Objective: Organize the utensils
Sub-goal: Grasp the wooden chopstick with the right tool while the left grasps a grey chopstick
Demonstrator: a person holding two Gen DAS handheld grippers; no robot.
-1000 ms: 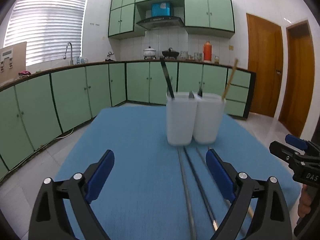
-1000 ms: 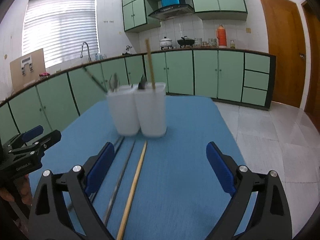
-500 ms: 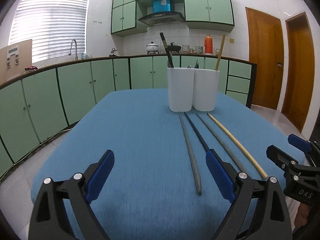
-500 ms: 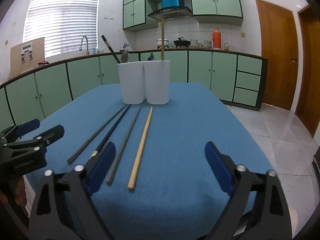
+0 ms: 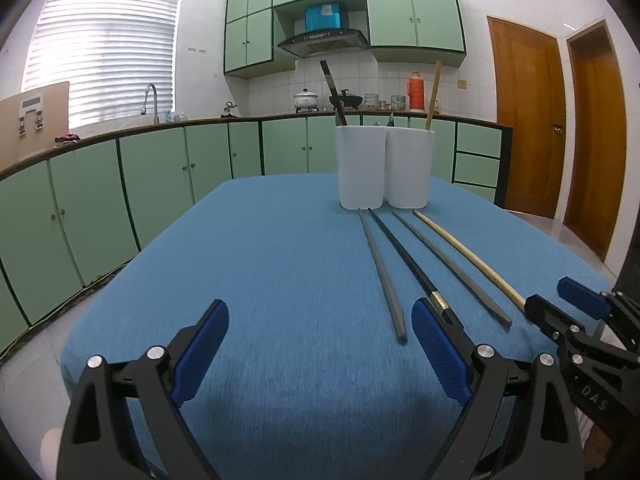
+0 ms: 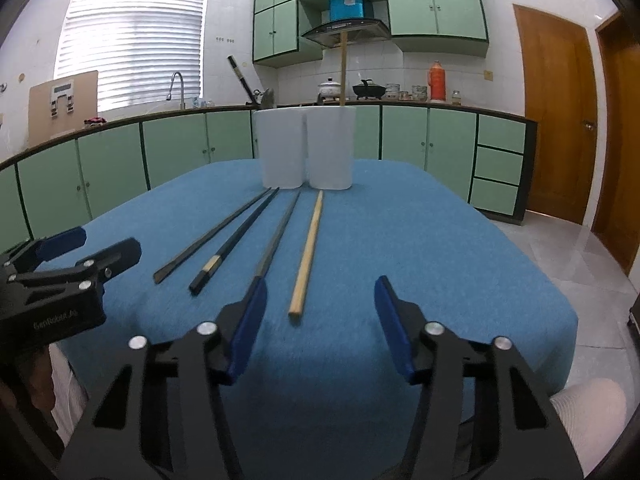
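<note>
Several chopsticks lie side by side on the blue tablecloth (image 5: pixel 280 264), in front of two white cups (image 5: pixel 360 168) (image 6: pixel 330 148) that hold more utensils. Left to right they are a grey chopstick (image 5: pixel 382 272), a black one (image 5: pixel 408 260), another grey one (image 5: pixel 452 268) and a wooden one (image 5: pixel 468 256). My left gripper (image 5: pixel 320 320) hangs open near the table's front edge, left of the black chopstick's near end. My right gripper (image 6: pixel 320 292) is closing its jaws; the wooden chopstick (image 6: pixel 308 252) ends just ahead of the gap, and no pad touches it.
The table's near edge runs just under both grippers, with tiled floor to either side. Green kitchen cabinets (image 5: pixel 160 184) line the far wall and two wooden doors (image 5: pixel 524 120) stand at the right. A person's knee (image 6: pixel 588 404) shows at the lower right.
Both grippers sank and drew back from the cups toward the table's near edge. The right gripper's jaws have narrowed a good deal; the left gripper's stayed wide.
</note>
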